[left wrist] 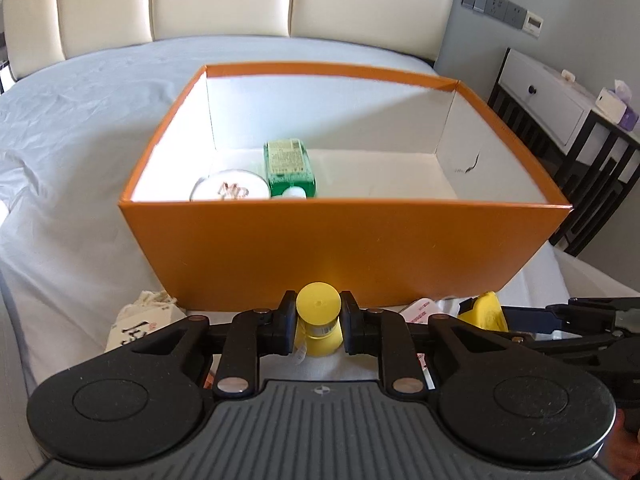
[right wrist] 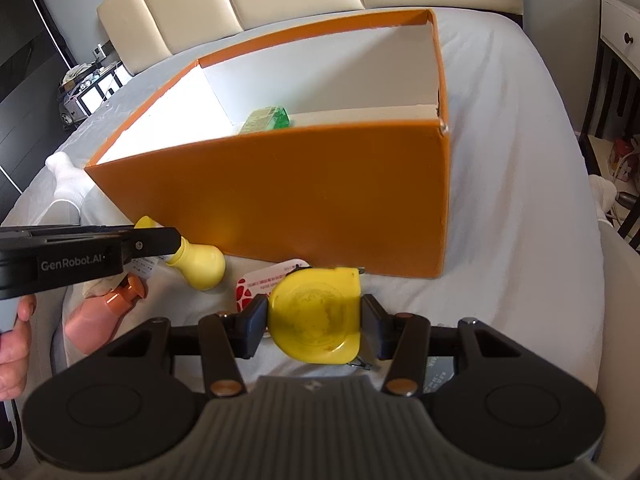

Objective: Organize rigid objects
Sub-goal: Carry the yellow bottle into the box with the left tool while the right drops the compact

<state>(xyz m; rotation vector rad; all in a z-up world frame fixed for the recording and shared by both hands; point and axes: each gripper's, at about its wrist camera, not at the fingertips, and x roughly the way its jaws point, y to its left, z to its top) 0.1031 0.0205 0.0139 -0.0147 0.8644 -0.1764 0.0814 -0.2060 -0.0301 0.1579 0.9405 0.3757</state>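
An orange box with a white inside stands on the bed; it also shows in the right wrist view. Inside lie a green bottle and a round clear-lidded tin. My left gripper is shut on a small yellow bottle, low in front of the box's near wall; the bottle also shows in the right wrist view. My right gripper is shut on a yellow tape measure, just right of the left gripper, near the box's front.
On the sheet in front of the box lie a pink bottle, a red-and-white packet and a small cloth pouch. A cream headboard stands behind the bed. A dark nightstand with a white drawer stands to the right.
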